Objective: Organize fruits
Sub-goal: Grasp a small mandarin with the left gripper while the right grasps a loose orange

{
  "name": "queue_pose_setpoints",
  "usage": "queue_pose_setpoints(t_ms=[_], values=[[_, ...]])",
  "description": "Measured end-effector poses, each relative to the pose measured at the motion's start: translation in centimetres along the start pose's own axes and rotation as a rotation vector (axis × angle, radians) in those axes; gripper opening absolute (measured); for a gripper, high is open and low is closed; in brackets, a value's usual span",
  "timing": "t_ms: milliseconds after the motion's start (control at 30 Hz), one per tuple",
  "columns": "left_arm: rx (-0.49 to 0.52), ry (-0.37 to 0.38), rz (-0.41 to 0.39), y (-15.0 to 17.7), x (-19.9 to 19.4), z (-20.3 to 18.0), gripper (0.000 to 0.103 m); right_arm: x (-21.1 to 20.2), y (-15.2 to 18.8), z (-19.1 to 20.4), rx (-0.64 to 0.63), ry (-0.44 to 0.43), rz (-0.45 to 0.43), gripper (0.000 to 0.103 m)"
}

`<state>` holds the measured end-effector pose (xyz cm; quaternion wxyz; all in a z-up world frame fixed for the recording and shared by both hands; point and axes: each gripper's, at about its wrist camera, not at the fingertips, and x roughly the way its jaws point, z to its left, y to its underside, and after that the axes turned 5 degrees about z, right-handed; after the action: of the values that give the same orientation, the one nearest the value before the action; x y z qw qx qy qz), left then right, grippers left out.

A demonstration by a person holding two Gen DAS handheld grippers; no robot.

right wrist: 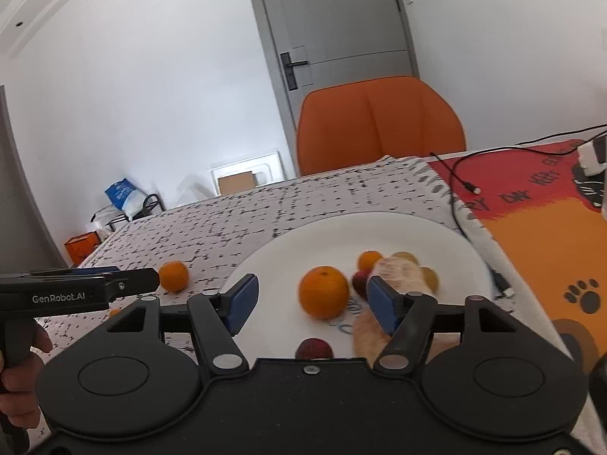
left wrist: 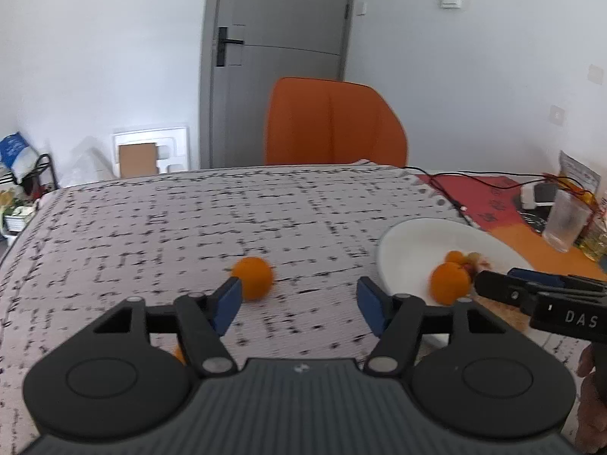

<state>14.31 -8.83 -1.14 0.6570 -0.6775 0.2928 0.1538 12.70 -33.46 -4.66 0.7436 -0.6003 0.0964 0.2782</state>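
On the speckled tablecloth lies an orange (left wrist: 253,278), just beyond the left fingertip of my left gripper (left wrist: 299,300), which is open with nothing between its pads. A small orange bit (left wrist: 178,354) shows under that gripper. To the right stands a white plate (left wrist: 409,239) with an orange (left wrist: 449,282) and smaller fruits. In the right wrist view my right gripper (right wrist: 313,300) is open over the plate (right wrist: 303,235); a large orange (right wrist: 323,291) sits between and just past its fingers, untouched. A small orange (right wrist: 370,259), red fruit (right wrist: 314,349) and a blurred pale fruit (right wrist: 398,276) lie around it.
An orange chair (left wrist: 334,129) stands behind the table's far edge, in front of a grey door (left wrist: 280,38). A red and orange mat (right wrist: 538,212) with a black cable (right wrist: 459,174) lies right of the plate. A glass (left wrist: 565,223) stands at the far right.
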Motion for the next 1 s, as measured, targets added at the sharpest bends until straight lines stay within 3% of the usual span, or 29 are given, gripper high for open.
queue_pose_setpoints(t_ms=[67, 333, 500, 833, 933, 1000], values=[[-0.013, -0.017, 0.004, 0.2, -0.1, 0.8, 0.07, 0.3, -0.1, 0.6, -0.008, -0.009, 0.005, 0.064], [-0.039, -0.053, 0.034, 1.4, -0.2, 3.0, 0.071, 1.1, -0.1, 2.7, -0.053, -0.036, 0.014, 0.092], [-0.051, -0.073, 0.058, 2.5, 0.6, 3.9, 0.071, 1.3, -0.2, 3.8, -0.072, -0.047, 0.012, 0.102], [-0.086, -0.079, 0.067, 3.5, 1.6, 5.6, 0.068, 2.0, -0.5, 5.7, -0.101, -0.062, 0.028, 0.103], [-0.101, -0.078, 0.067, 3.6, 1.7, 6.2, 0.061, 2.6, -0.5, 6.5, -0.118, -0.074, 0.039, 0.103], [-0.109, -0.076, 0.065, 3.6, 1.7, 6.5, 0.042, 3.1, -0.5, 7.1, -0.127, -0.083, 0.05, 0.103]])
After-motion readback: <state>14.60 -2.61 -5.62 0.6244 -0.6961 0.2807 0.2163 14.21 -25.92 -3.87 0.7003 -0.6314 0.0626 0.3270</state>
